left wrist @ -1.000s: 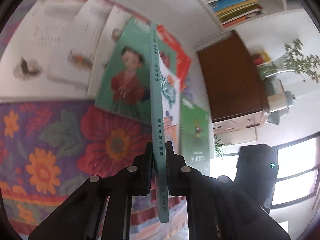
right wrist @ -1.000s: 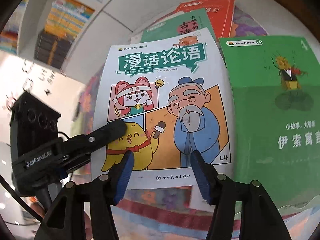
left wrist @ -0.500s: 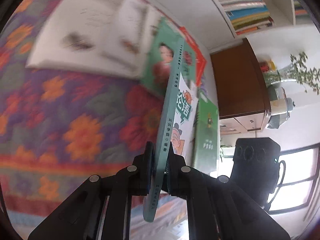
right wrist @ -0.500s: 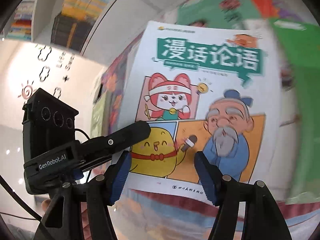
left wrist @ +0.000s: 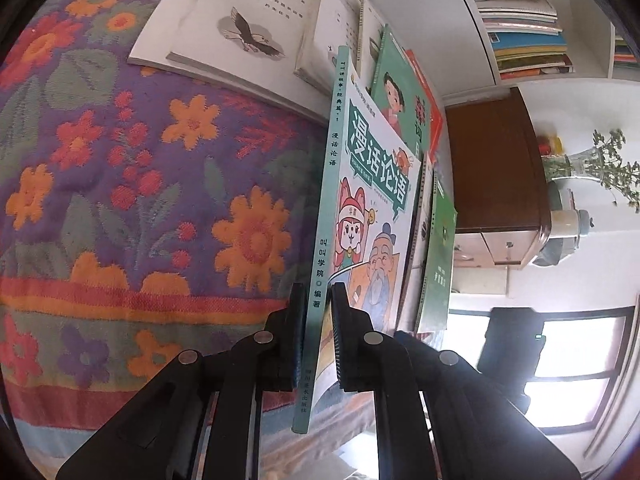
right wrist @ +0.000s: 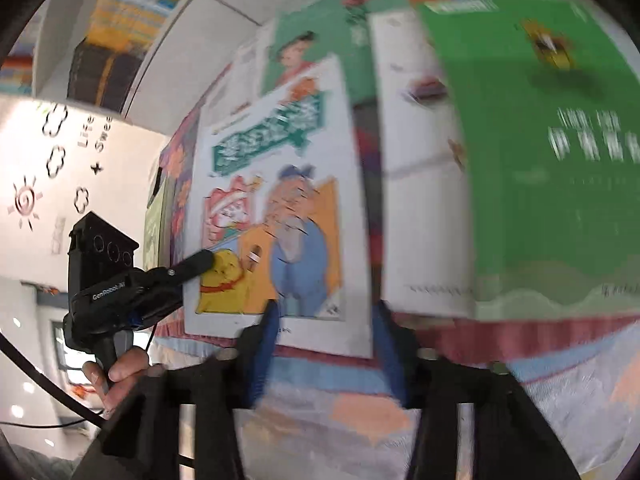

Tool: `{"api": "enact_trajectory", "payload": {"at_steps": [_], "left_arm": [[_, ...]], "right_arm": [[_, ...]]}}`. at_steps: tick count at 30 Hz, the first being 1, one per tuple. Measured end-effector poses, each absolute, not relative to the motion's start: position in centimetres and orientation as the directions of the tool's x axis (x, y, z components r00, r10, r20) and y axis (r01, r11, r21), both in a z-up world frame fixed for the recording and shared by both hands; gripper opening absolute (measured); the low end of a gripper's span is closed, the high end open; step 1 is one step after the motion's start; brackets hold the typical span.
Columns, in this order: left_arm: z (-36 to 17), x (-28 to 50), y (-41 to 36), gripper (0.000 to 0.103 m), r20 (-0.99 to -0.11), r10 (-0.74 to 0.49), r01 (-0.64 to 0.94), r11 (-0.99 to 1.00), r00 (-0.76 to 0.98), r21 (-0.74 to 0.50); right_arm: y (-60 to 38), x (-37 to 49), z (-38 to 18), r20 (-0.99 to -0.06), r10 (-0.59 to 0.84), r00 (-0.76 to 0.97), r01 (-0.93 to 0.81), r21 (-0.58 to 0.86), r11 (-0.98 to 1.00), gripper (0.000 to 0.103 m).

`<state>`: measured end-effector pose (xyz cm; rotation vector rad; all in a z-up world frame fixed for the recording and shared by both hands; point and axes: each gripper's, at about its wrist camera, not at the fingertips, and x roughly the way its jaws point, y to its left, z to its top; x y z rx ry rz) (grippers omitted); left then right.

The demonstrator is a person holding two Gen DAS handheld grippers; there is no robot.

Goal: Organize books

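Gripping comic book [left wrist: 372, 200] titled 漫话论语, spine 叫叫学院 编著, L gripper [left wrist: 318, 332].

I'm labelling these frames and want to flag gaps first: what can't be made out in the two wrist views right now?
- Right wrist view: motion blur smears the title on the bright green book past reading.
- Right gripper: jaws closing, blurred, nothing visibly between them.
- Left wrist view: the cartoon book held by the left gripper hides most of the books behind it.
- Shelf books: spines too small to read.

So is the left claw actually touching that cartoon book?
Touching. The left wrist view shows the left claw shut on the cartoon book, its pads pressing both sides near the spine.
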<state>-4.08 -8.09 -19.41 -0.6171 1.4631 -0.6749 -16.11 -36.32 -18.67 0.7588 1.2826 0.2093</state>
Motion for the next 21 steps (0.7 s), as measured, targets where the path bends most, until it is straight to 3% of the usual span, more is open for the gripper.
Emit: {"api": "enact_trajectory", "payload": {"at_steps": [6, 10, 12, 15, 19, 21], "left_arm": [[-19.9, -3.5, -7.8, 0.012, -0.681, -0.732, 0.035, 0.68, -0.036, -0.732], [-20.2, -3.3, -8.0, 0.017, -0.717, -0.695, 0.063, 0.714, -0.057, -0.697], [-20.3, -3.3, -8.4, 0.018, -0.725, -0.685, 0.082, 0.72, -0.074, -0.689], [-20.1, -3.5, -8.9, 0.02, -0.739, -0.669, 0.118, 0.73, -0.079, -0.673], [-20.0, -3.6, -9.1, 0.02, -0.703, -0.703, 0.118, 0.693, -0.108, -0.711], [-19.9, -3.5, -8.9, 0.02, -0.668, -0.735, 0.101, 0.66, -0.116, -0.744]], "right_arm": [[-34.6, -16.0, -18.2, -0.842, 0.443, 0.307, 0.255, 0.521, 0.814, 0.035], [-32.4, -15.9, -17.9, -0.906, 0.294, 0.304, 0.268, 0.377, 0.886, 0.035], [-31.6, -15.8, -17.8, -0.916, 0.249, 0.314, 0.259, 0.335, 0.906, 0.044], [-32.5, -15.7, -18.1, -0.878, 0.319, 0.357, 0.286, 0.428, 0.857, 0.062], [-34.4, -15.3, -18.7, -0.802, 0.459, 0.382, 0.336, 0.584, 0.739, 0.062], [-35.4, -15.8, -18.9, -0.65, 0.627, 0.431, 0.363, 0.76, 0.539, 0.06]]}}
